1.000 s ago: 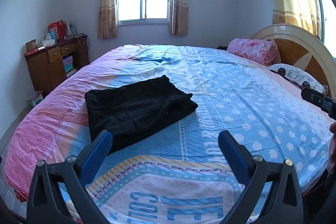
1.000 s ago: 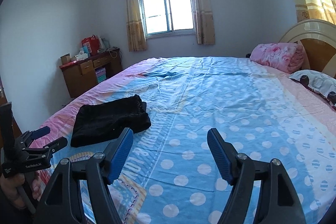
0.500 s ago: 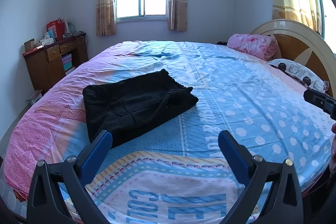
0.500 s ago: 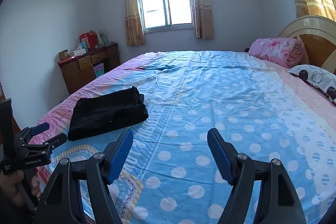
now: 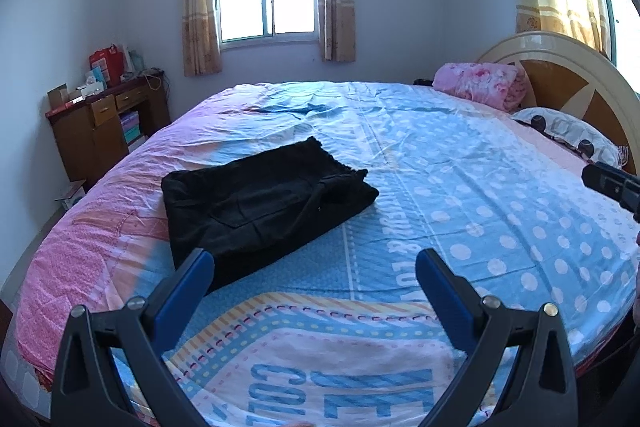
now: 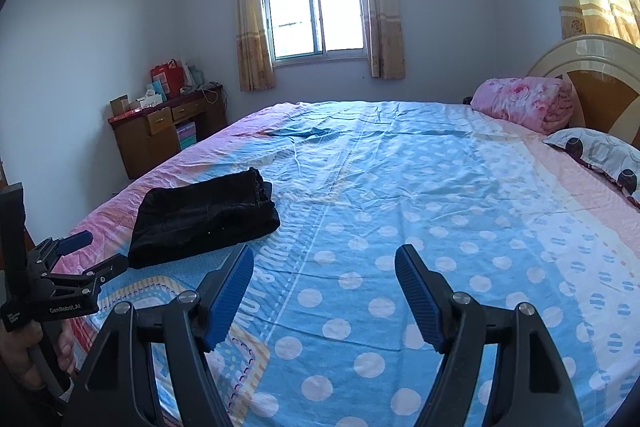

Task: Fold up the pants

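I am holding my left gripper (image 5: 312,269) and my right gripper (image 6: 324,269) above the near edge of the wide bed with its blue polka-dot and pink patterned sheet (image 5: 460,187), both sets of blue-padded jaws spread wide and gripping nothing. The black fabric pants (image 5: 260,199) are lying in a compact folded rectangle toward the bed's near left corner, apart from both tools, which I judge means the folding is done or nearly so. Keeping the jaws off the cloth is leaving the bundle flat and undisturbed on the sheet.
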### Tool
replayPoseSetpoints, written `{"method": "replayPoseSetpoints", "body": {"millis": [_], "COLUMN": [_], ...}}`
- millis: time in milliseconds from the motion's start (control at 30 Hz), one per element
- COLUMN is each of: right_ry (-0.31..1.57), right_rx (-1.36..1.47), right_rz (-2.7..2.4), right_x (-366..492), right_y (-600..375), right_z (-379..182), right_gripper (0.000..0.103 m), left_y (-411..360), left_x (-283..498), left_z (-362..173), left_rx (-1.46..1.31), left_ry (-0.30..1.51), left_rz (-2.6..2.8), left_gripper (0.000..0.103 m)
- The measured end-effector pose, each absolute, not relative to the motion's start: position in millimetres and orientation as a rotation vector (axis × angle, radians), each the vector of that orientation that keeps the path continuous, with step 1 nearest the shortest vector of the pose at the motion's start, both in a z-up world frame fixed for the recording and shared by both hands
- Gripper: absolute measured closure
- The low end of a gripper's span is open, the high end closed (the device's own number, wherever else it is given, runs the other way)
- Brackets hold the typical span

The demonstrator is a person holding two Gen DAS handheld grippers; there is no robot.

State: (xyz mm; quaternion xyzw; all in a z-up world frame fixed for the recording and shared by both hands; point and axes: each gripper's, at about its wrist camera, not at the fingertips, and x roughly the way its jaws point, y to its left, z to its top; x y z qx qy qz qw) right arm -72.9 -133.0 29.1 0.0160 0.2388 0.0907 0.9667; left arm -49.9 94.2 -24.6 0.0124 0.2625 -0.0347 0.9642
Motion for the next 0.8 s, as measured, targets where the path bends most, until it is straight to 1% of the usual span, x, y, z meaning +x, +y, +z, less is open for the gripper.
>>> {"method": "replayPoseSetpoints", "body": {"millis": [367,567,800], "right_ry": [0.489,0.451,0.472], "right_rx": [0.006,0.017,0.006], "right_rz": [0.188,0.202,0.205], "right_x": [-73,-78,-75], "right_y": [-126,-127,-123], "right_z": [27,32,28], "right_gripper": [0.028,0.028,0.028], "left_y": [105,113,109], "left_x": [-47,-52,-55], "left_z": [-23,-17,-12], "left_rx": [0.01,-0.008,0.011], "left_ry": [0.541,0.497,0.47], "left_rz": [-0.021,-0.007,-0.006], "left_gripper": [0.0,0.0,0.0]}}
